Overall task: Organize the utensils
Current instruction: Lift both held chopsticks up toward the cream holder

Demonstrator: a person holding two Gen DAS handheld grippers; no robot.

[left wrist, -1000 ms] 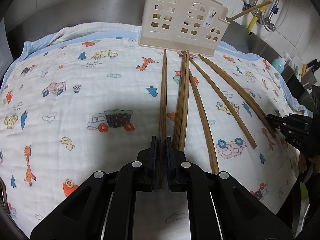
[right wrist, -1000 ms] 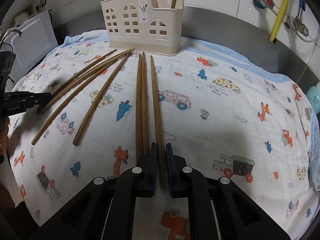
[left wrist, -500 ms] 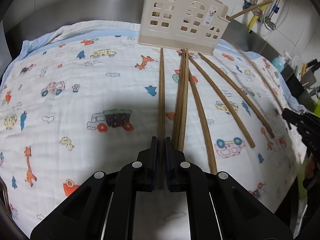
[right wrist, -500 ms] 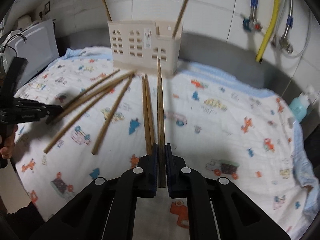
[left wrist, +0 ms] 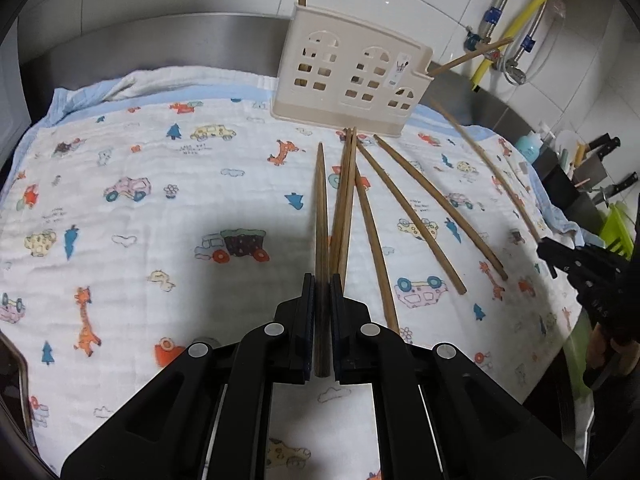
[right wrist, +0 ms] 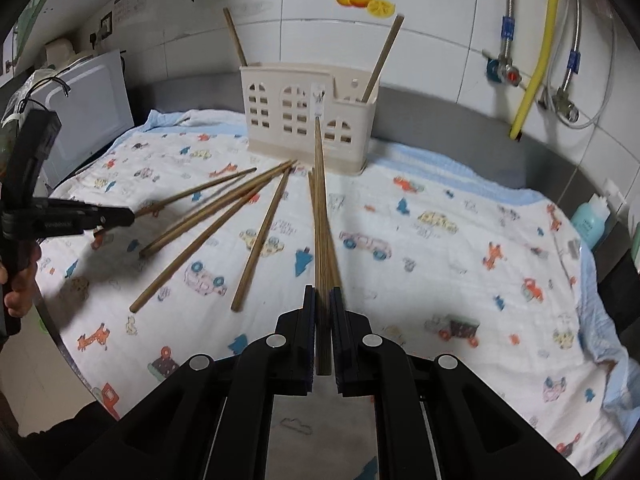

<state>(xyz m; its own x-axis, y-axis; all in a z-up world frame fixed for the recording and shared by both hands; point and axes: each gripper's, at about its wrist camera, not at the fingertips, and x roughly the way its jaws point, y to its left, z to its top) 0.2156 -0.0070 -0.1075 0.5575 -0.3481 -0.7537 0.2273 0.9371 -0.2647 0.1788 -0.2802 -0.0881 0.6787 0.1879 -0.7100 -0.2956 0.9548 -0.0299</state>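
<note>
Each gripper clamps one chopstick over the printed cloth (left wrist: 120, 240).

The left gripper (left wrist: 322, 280) pinches a chopstick (left wrist: 321, 208); the right gripper (right wrist: 323, 294) pinches another (right wrist: 319, 200), which hides part of the loose chopsticks (right wrist: 256, 200) beneath (count there unclear). The cream holder (right wrist: 296, 120) stands behind; its inside is unseen.

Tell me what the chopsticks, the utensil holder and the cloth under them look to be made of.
Chopsticks: probably wood or bamboo, matte brown with faint grain. Utensil holder: apparently moulded plastic, smooth cream, with window-shaped cutouts. Cloth: looks like soft woven cotton, white with printed cartoon cars and giraffes, and a crinkled texture.
</note>
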